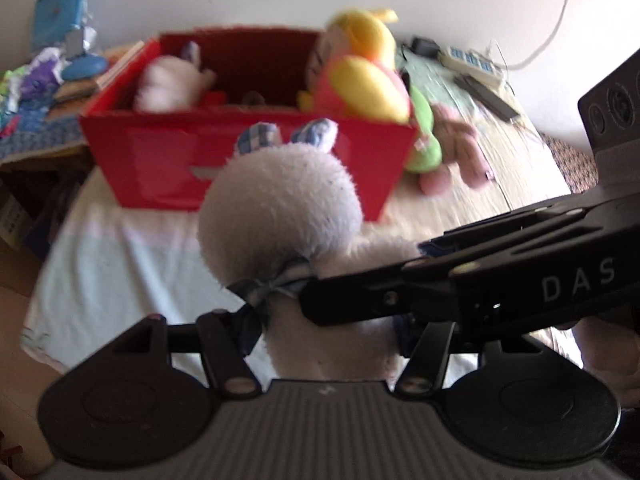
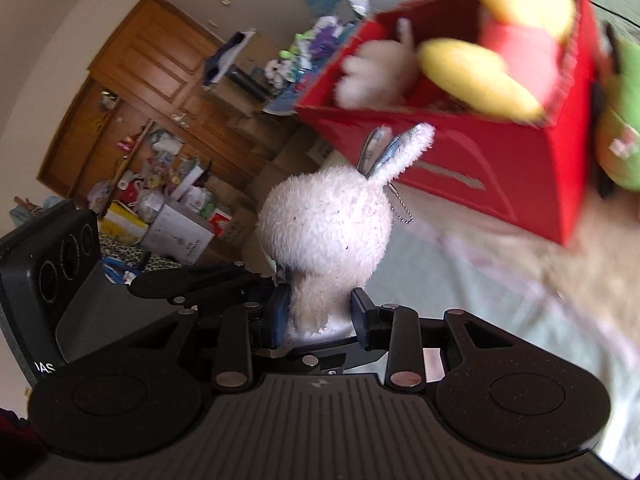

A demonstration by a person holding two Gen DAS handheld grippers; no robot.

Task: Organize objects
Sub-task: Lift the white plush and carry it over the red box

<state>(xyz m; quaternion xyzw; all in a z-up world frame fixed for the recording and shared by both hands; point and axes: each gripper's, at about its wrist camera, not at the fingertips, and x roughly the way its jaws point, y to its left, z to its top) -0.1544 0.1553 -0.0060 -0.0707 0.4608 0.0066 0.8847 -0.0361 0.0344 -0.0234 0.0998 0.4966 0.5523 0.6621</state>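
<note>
Two grippers: both at one white plush rabbit, seen from each side.

Left wrist view
Rabbit point(image 1: 280, 208): white, fluffy, with checked blue ears and a checked bow at the neck; it is held up in front of the red box, above the pale bedcover point(image 1: 120, 264).
Left gripper point(image 1: 324, 344): its fingertips are hidden behind the rabbit's body, so how far apart they stand cannot be told here.
Right gripper point(image 1: 360, 292): reaches in from the right, its black arm marked "DAS", its tip at the rabbit's neck beside the bow.
Red box point(image 1: 160, 160): open-topped, on the bed beyond the rabbit; a white plush point(image 1: 168, 84) lies inside at the left, and a yellow and pink plush point(image 1: 360, 72) leans over the right rim.
Green plush point(image 1: 424, 136): outside the box, against its right corner, beside a pink plush point(image 1: 456, 152).
Power strip point(image 1: 472, 60): at the far right on the bed, by the wall.

Right wrist view
Rabbit point(image 2: 328, 220): upright, back of the head to the camera, a small ball chain hanging by its ear.
Right gripper point(image 2: 320, 316): the fingers are closed in on the rabbit's body, one pad point(image 2: 280, 312) pressing each side.
Left gripper point(image 2: 192, 284): comes in from the left at the rabbit's neck; its hold is hidden.
Red box point(image 2: 480, 168): up and to the right, blurred, near the rabbit's ears.
Wooden door point(image 2: 152, 64): far left, with cartons and clutter point(image 2: 176, 216) piled below.
</note>
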